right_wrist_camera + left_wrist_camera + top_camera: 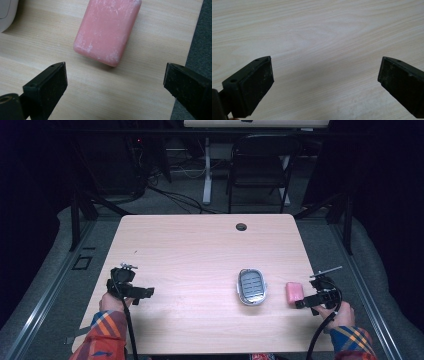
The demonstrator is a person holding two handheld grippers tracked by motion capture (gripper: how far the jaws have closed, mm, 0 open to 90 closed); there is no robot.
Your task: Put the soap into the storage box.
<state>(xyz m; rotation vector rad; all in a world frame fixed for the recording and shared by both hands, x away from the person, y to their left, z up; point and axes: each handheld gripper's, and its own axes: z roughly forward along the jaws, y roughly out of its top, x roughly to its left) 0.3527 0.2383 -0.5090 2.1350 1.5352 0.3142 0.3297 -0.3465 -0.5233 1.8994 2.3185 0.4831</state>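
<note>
A pink bar of soap [294, 292] lies flat on the wooden table [200, 250] near its right edge. In the right gripper view the soap [107, 31] sits just ahead of the jaws, untouched. My right gripper [301, 303] is open, its tips just short of the soap's near end, and the gap between its jaws [115, 82] holds nothing. A grey-and-white soap dish [251, 286] rests left of the soap. My left gripper [148, 293] hovers open over bare wood at the left, with nothing in the gap [325, 77].
The dish's white corner [6, 12] shows at the top left of the right gripper view. The table's right edge and grey floor [200, 37] lie close beside the soap. A cable hole [241, 226] sits at the table's far side; a black chair [260, 165] stands beyond.
</note>
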